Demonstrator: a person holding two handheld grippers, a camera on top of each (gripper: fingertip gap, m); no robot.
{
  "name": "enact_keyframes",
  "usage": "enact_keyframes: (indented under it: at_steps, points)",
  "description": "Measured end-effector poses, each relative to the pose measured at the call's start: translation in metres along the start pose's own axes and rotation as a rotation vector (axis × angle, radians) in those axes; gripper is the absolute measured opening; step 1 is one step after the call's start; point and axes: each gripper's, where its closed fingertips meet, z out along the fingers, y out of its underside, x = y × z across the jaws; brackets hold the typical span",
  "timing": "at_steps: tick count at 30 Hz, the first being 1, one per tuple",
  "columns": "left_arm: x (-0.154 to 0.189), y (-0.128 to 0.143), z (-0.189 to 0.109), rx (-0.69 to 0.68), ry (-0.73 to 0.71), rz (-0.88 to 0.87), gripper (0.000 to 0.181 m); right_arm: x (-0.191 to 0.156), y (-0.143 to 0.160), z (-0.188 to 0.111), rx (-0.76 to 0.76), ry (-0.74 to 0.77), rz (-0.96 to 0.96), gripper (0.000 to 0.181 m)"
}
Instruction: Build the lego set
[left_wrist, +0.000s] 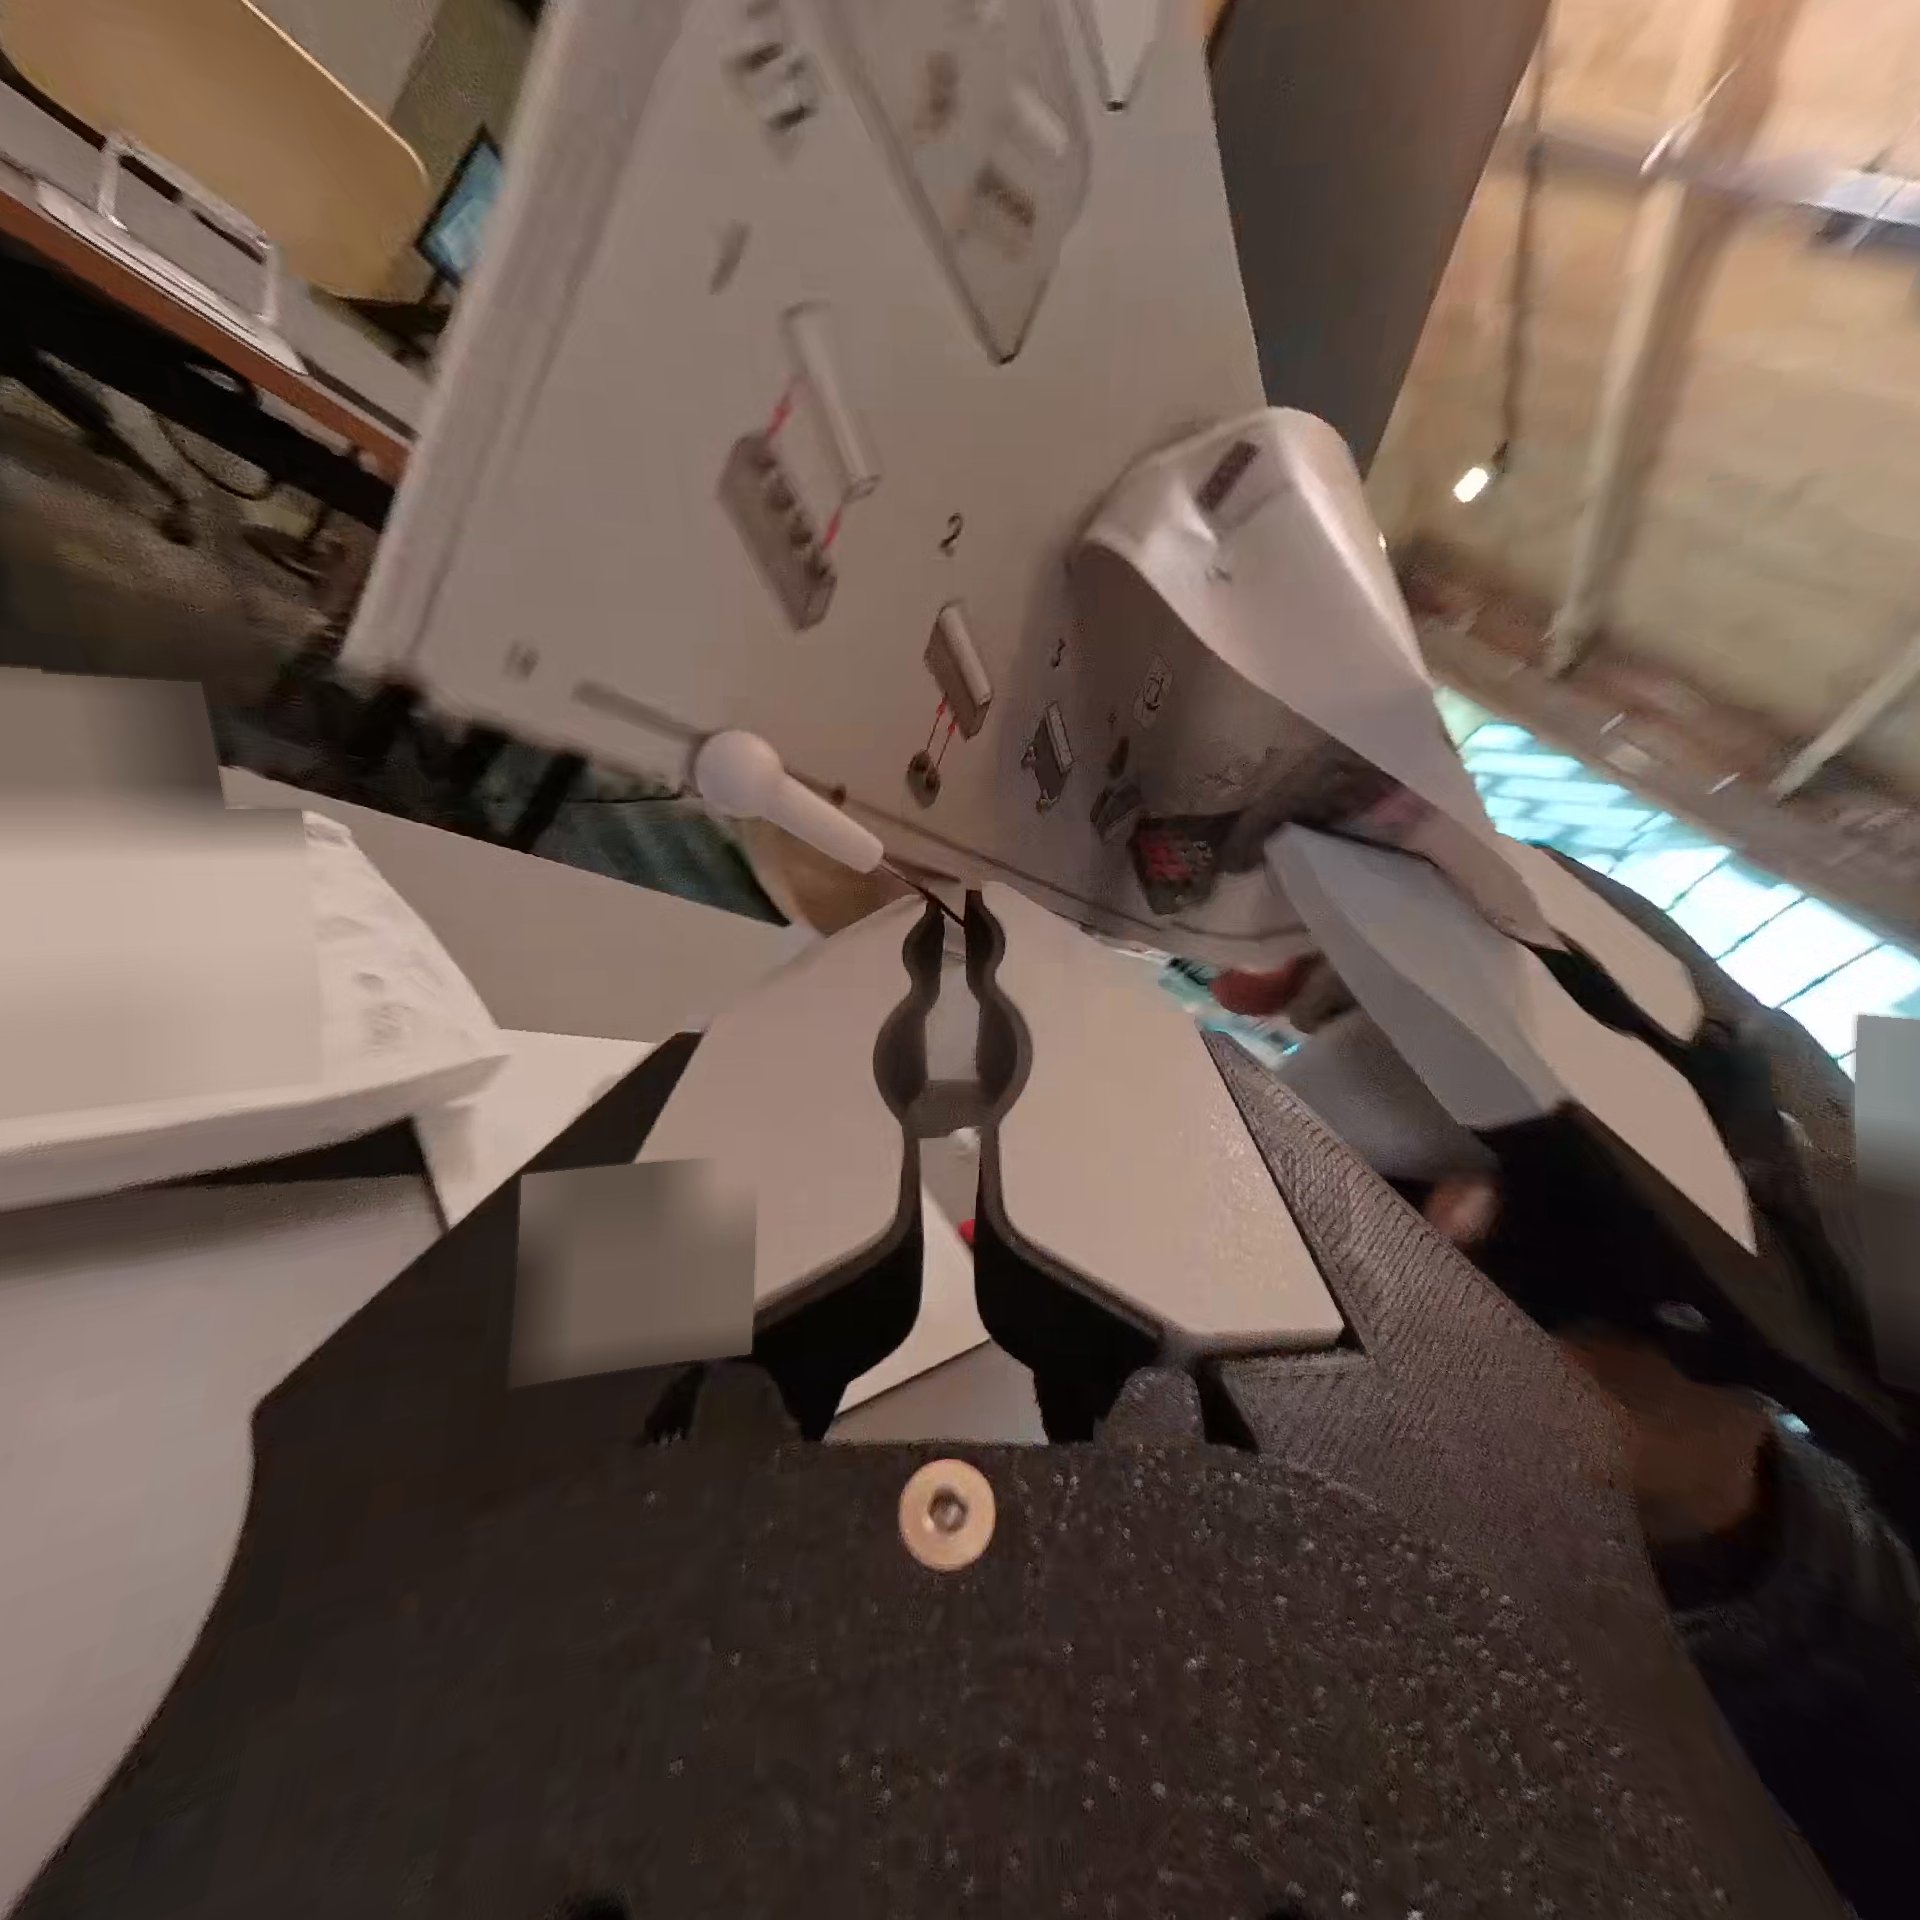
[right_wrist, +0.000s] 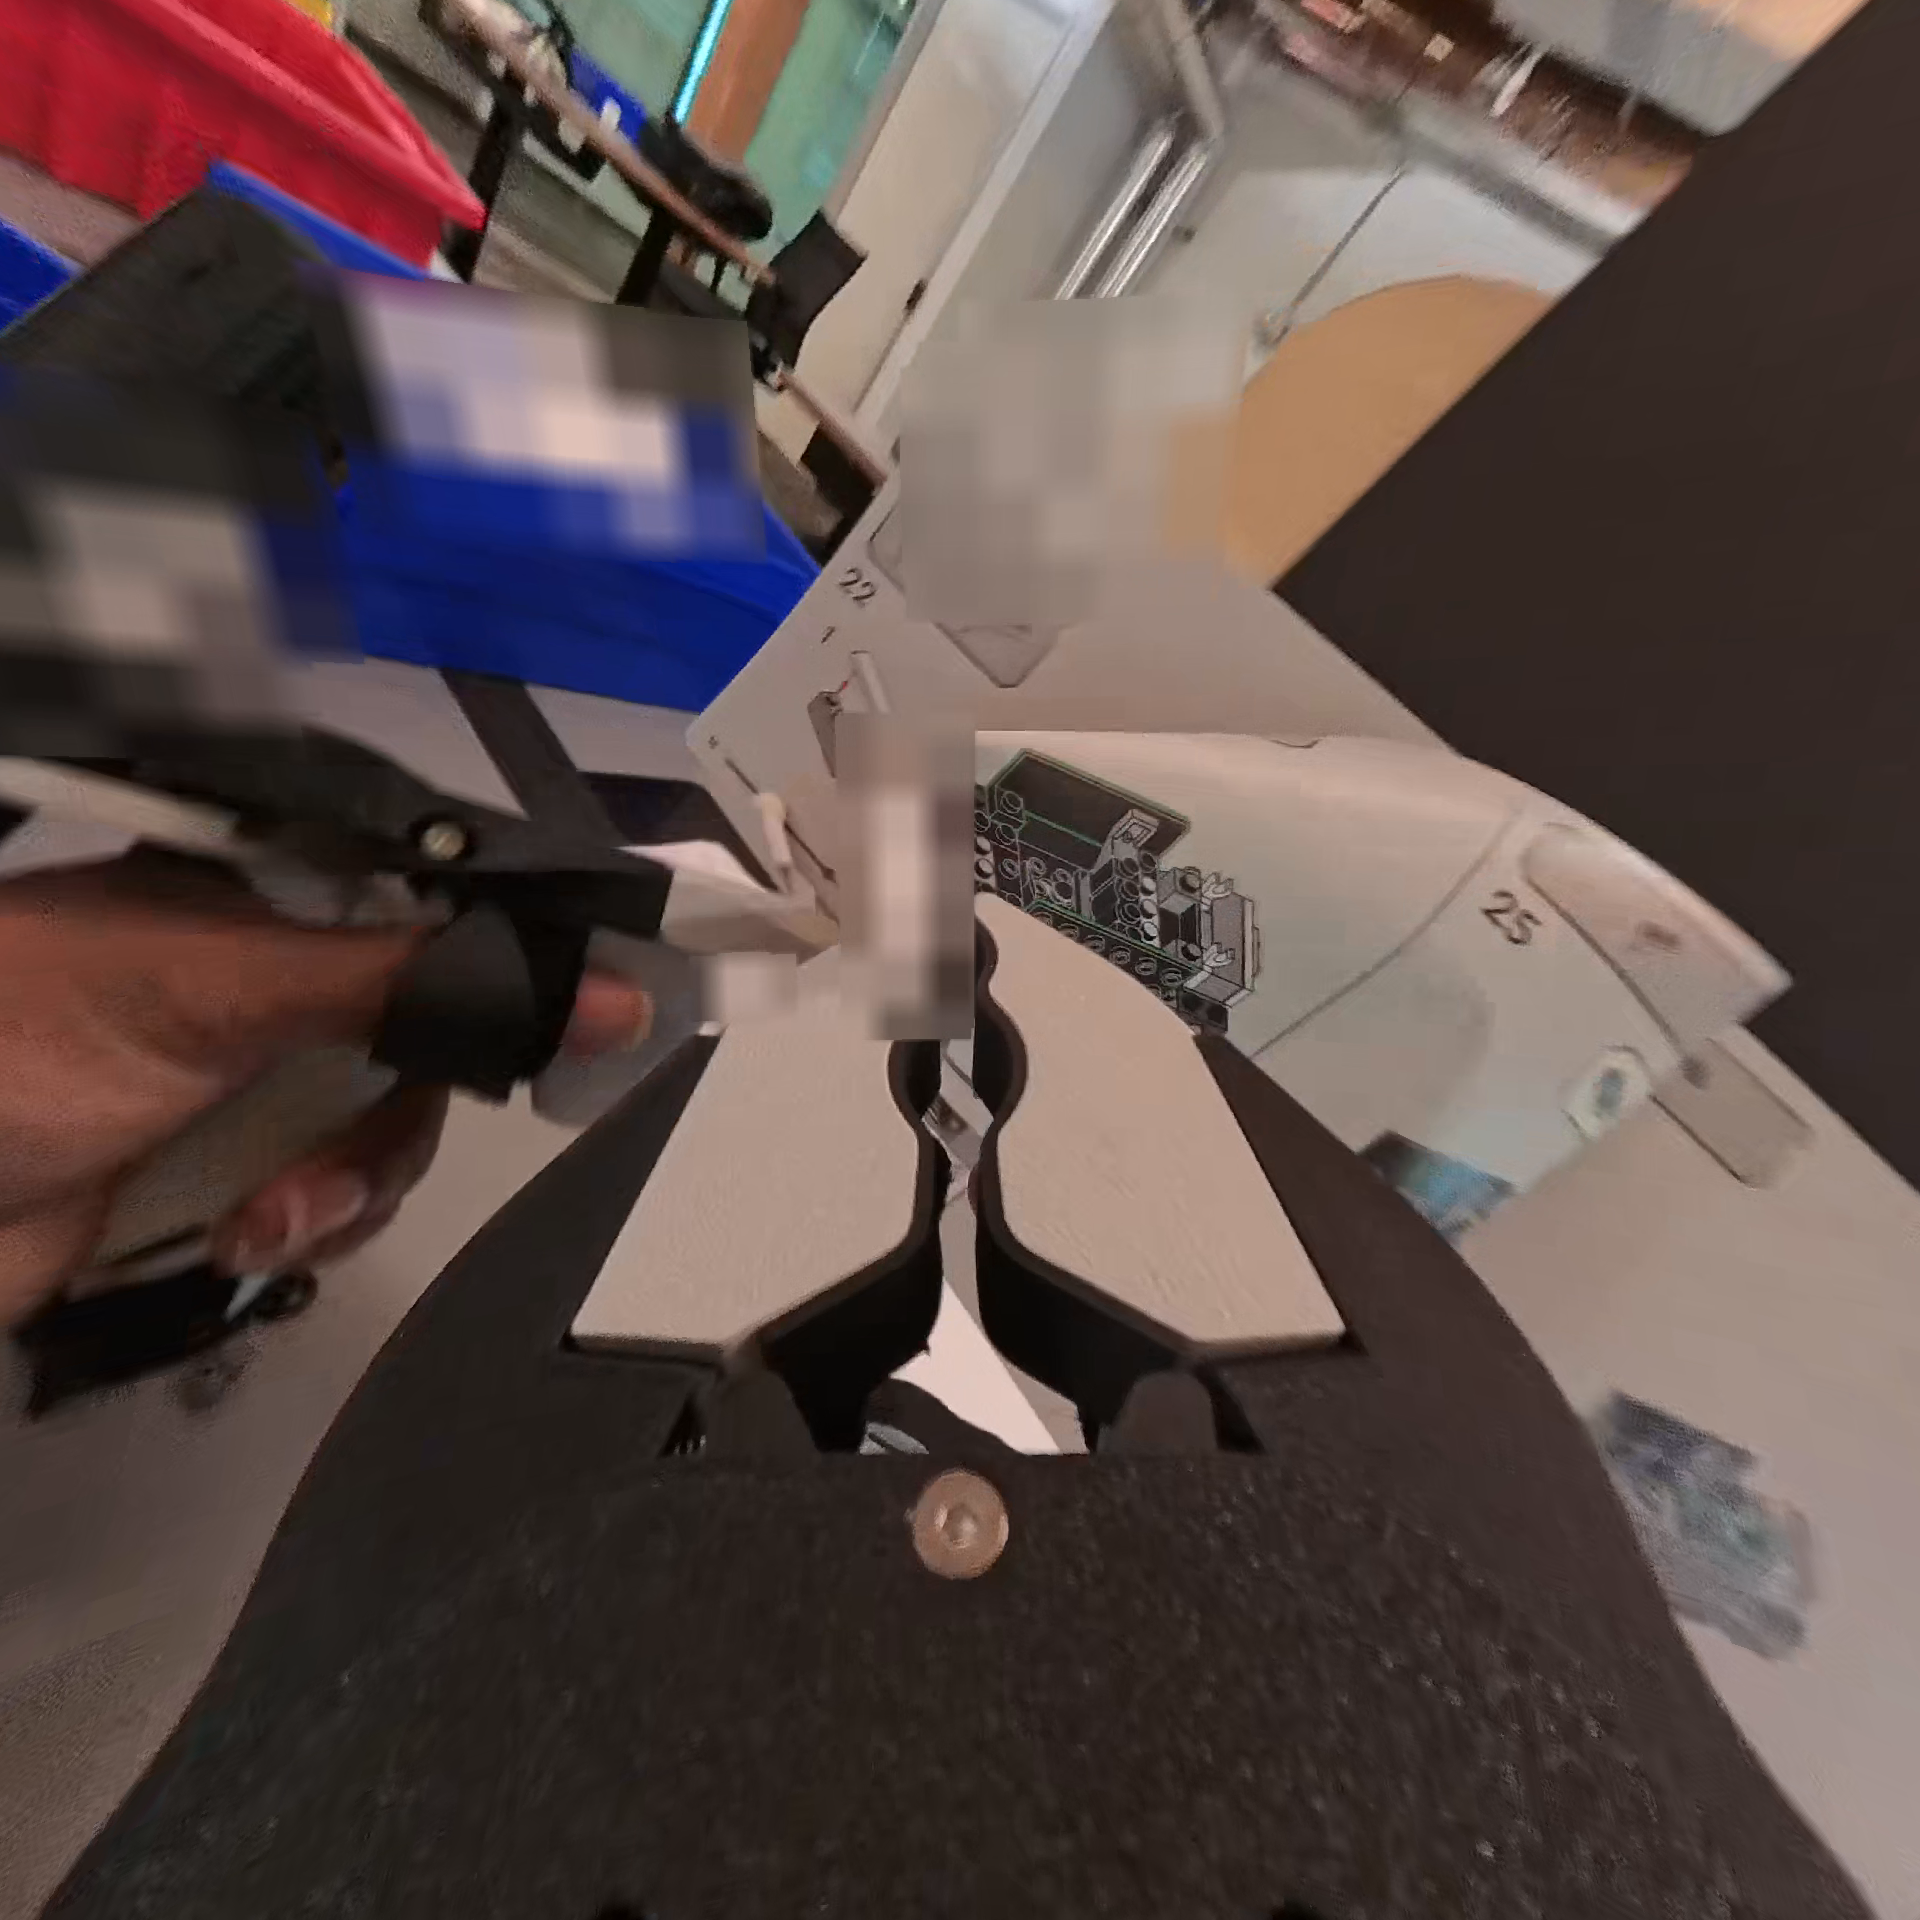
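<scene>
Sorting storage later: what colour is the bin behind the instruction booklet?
Blue bin, clearest in the right wrist view, left of the instruction booklet.

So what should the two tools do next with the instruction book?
Probably finish turning the page. The left tool is pinched shut on the edge of the instruction booklet, which is lifted up, and the right tool seems to be pinching a curling page. Laying that page flat would show the next step.

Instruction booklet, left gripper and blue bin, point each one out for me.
instruction booklet (left_wrist: 831, 312), left wrist view, on the open page.
left gripper (left_wrist: 951, 914), left wrist view, between its fingertips.
blue bin (right_wrist: 561, 613), right wrist view, on its side wall.
</scene>
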Motion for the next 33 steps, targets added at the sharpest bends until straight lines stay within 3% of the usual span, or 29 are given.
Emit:
enact_keyframes:
  at_steps: [4,6,11,13,18,20,23,26,29,31,33]
  points:
    - [-0.005,0.006,-0.001,0.09,0.119,-0.228,0.003,-0.017,0.01,0.034,-0.163,-0.086,0.001,0.005]
    - [-0.005,0.006,-0.001,0.104,0.148,-0.257,0.003,-0.024,0.011,0.046,-0.201,-0.127,0.002,0.011]
    - [-0.006,0.006,-0.001,0.129,0.183,-0.307,0.003,-0.047,-0.01,0.068,-0.202,-0.26,-0.024,0.023]
    - [-0.006,0.007,-0.001,0.136,0.185,-0.316,0.003,-0.067,-0.027,0.07,-0.159,-0.383,-0.002,0.029]
    - [-0.006,0.008,-0.001,0.134,0.187,-0.318,0.003,-0.086,-0.073,0.041,0.035,-0.55,0.082,0.032]
    - [-0.006,0.007,-0.001,0.13,0.184,-0.312,0.003,-0.066,-0.096,0.007,0.188,-0.533,0.15,0.031]
    - [-0.006,0.007,-0.001,0.129,0.181,-0.31,0.003,-0.005,-0.106,-0.051,0.367,-0.431,0.325,0.028]
    - [-0.007,0.007,0.0,0.133,0.182,-0.315,0.003,0.094,-0.062,-0.084,0.413,-0.143,0.506,0.015]
    - [-0.007,0.007,0.0,0.134,0.179,-0.312,0.003,0.158,0.033,-0.076,0.148,0.087,0.524,0.011]
    - [-0.007,0.008,0.0,0.135,0.178,-0.312,0.003,0.15,0.079,-0.058,-0.06,0.007,0.457,0.007]
    - [-0.007,0.008,0.0,0.131,0.18,-0.311,0.003,0.125,0.088,-0.047,-0.139,-0.11,0.364,0.003]
